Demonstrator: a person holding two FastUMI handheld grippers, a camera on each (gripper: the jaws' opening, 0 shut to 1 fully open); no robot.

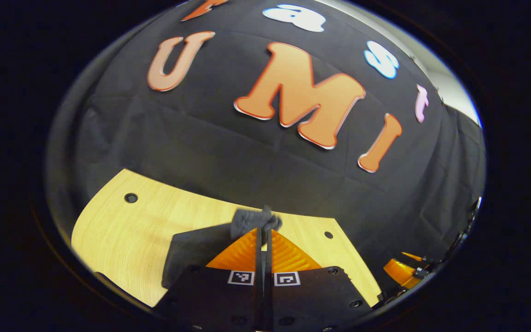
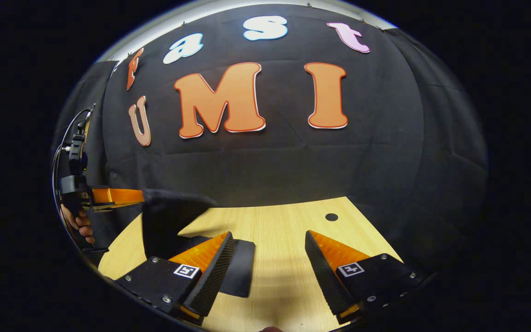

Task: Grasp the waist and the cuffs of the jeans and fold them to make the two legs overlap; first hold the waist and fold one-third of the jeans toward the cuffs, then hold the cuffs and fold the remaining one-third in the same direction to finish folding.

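Observation:
The jeans (image 1: 191, 253) are dark grey, almost black. My left gripper (image 1: 264, 221) is shut on a bunched edge of them, lifted above the wooden table (image 1: 122, 230), and the cloth hangs down to the left of the fingers. In the right gripper view the left gripper (image 2: 142, 197) shows at the far left, and the jeans (image 2: 168, 221) drape from its tips down to the table. A flat part of the cloth lies under the left finger of my right gripper (image 2: 269, 235). That gripper stands wide open above the table with nothing between its fingers.
The light wooden table (image 2: 284, 221) ends at the booth's black cloth wall close behind. Small round holes (image 1: 131, 198) (image 2: 331, 216) mark the tabletop. A hand (image 2: 79, 223) holds the left gripper. The right gripper (image 1: 401, 272) shows at the lower right of the left gripper view.

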